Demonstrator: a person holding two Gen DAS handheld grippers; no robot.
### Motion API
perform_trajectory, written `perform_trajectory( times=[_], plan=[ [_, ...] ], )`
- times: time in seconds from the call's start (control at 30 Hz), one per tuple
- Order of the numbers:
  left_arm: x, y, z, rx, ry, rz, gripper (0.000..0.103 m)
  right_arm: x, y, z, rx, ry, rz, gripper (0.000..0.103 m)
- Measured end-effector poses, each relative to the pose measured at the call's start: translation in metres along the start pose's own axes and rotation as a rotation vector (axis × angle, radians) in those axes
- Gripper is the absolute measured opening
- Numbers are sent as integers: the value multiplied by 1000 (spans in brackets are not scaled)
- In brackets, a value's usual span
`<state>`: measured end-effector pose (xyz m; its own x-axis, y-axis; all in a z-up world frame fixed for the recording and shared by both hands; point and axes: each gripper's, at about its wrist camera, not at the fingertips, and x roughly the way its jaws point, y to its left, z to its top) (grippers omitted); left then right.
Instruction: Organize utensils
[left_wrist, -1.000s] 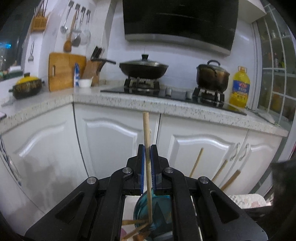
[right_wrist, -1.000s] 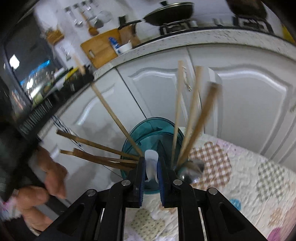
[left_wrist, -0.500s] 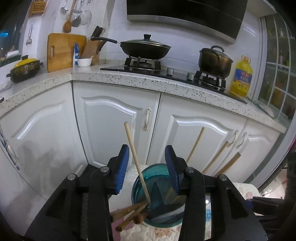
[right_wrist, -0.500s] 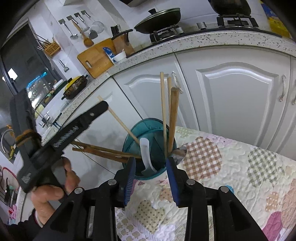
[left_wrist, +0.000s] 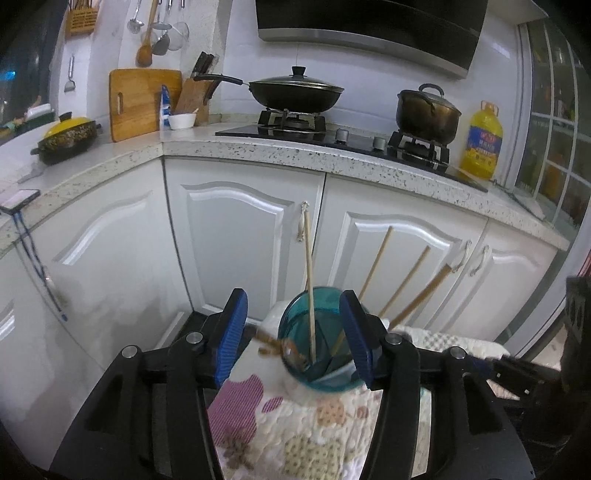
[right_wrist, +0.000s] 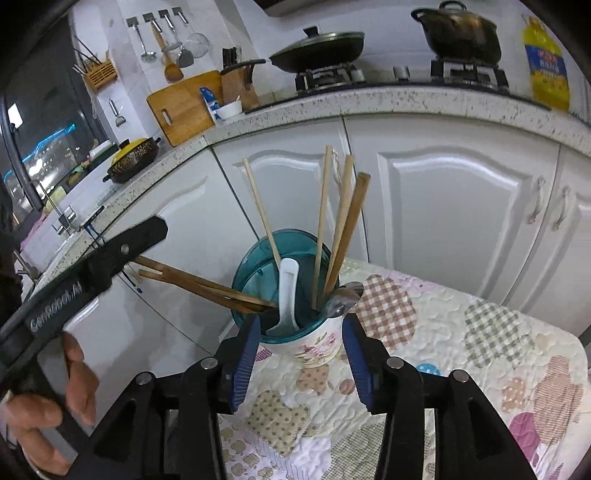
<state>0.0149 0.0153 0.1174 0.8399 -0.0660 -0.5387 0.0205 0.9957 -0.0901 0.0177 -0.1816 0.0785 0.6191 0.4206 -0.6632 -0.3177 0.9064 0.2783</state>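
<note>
Teal holder (right_wrist: 255, 258) is sitting on the quilted worktop (right_wrist: 461, 350), stuffed with chopsticks (right_wrist: 321, 221) and a white spoon (right_wrist: 288, 291). Both the left hand-held gripper (left_wrist: 291, 339) and the right hand-held gripper (right_wrist: 299, 354) are spreading, pinching nothing. I'm guessing a pad clipping a leaning chopstick is going to tip the top-heavy holder or flick sticks out.

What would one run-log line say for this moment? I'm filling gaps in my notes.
left gripper: opening, nothing held | right gripper: opening, nothing held | chopsticks and white spoon: in teal holder | holder: on quilted cloth
</note>
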Motion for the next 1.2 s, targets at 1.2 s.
perform_trajectory(
  times=[1.2],
  plan=[
    [-22,4,-41,6,52,111,52,-19,16,-24,32,-27,-71,66]
  ],
)
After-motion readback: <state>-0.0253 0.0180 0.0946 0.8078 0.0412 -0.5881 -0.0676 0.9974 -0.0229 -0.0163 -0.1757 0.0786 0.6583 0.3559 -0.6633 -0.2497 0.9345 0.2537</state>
